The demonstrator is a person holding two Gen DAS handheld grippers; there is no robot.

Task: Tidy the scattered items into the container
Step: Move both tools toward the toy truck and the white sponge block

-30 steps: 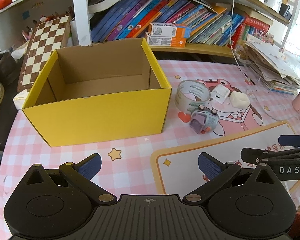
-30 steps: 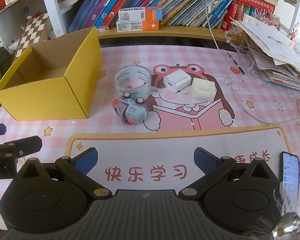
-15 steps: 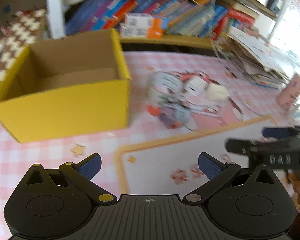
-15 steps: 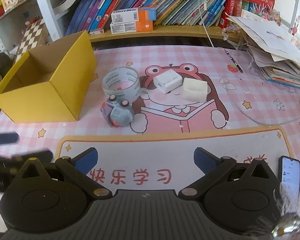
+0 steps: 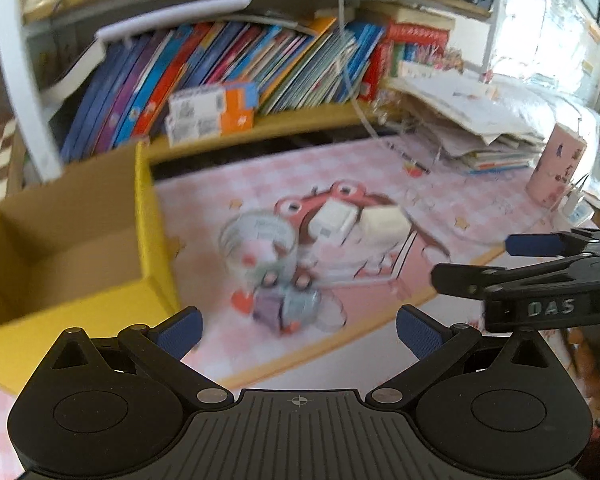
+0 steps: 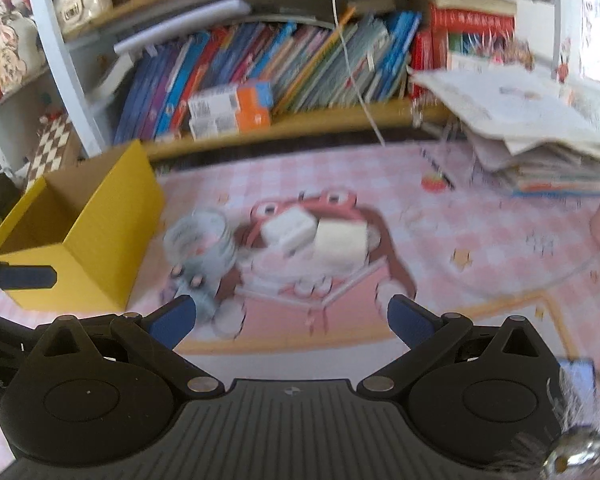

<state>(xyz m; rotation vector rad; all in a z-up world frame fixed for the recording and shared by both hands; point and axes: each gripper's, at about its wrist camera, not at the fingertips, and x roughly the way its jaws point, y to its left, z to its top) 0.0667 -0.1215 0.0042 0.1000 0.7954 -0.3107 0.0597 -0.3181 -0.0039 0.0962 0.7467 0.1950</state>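
Yellow box (image 5: pixel 80 248) open-topped at left on the surface, nothing visible inside. Tape roll (image 5: pixel 260 240), small toy (image 5: pixel 286 308) and two white blocks (image 6: pixel 316 236) lie right of it, outside. Left hand-held gripper (image 5: pixel 298 326) and right hand-held gripper (image 6: pixel 292 316) both wide, holding nothing.

Yellow box (image 5: pixel 100 316) with brown inside, pink checked mat (image 6: pixel 480 216), blue-padded fingers (image 5: pixel 416 330), brown-white chessboard (image 6: pixel 50 148)
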